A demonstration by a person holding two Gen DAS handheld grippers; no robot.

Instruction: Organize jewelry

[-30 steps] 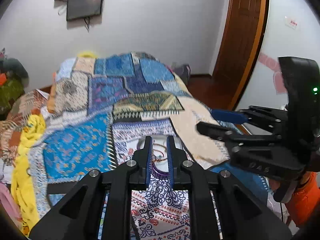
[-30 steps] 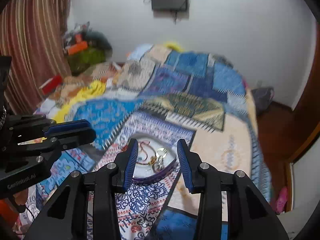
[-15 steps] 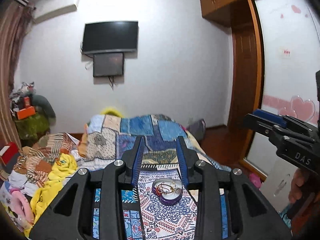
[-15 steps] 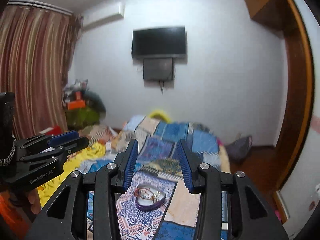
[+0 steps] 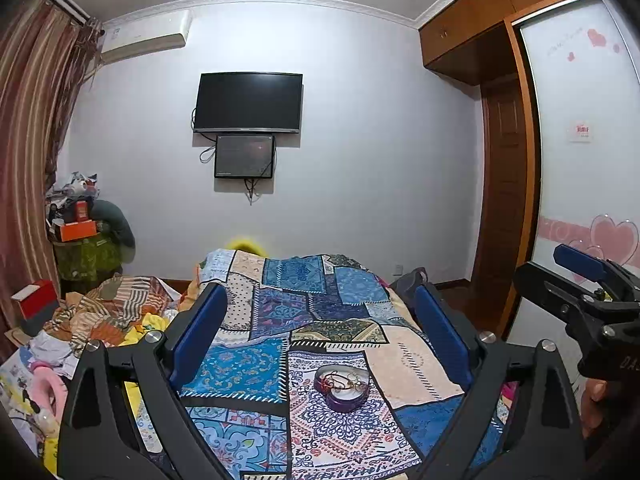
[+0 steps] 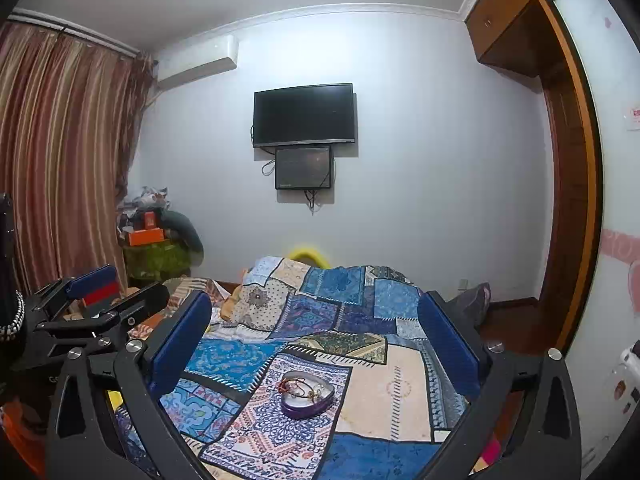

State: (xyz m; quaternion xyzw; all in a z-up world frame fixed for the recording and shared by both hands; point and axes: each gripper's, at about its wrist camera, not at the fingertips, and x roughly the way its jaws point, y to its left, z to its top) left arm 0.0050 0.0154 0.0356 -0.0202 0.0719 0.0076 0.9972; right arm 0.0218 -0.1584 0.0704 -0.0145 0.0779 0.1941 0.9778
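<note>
Claws (image 5: pixel 320 336) (image 6: pixel 316 340) now spread wider above tin (image 5: pixel 341 388).

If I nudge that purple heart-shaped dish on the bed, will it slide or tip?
The purple heart-shaped dish looks shallow and broad-based, so tipping seems unlikely. It sits on a soft patchwork quilt, so it would probably drag rather than slide. The loose jewelry inside may shift or tangle.
</note>
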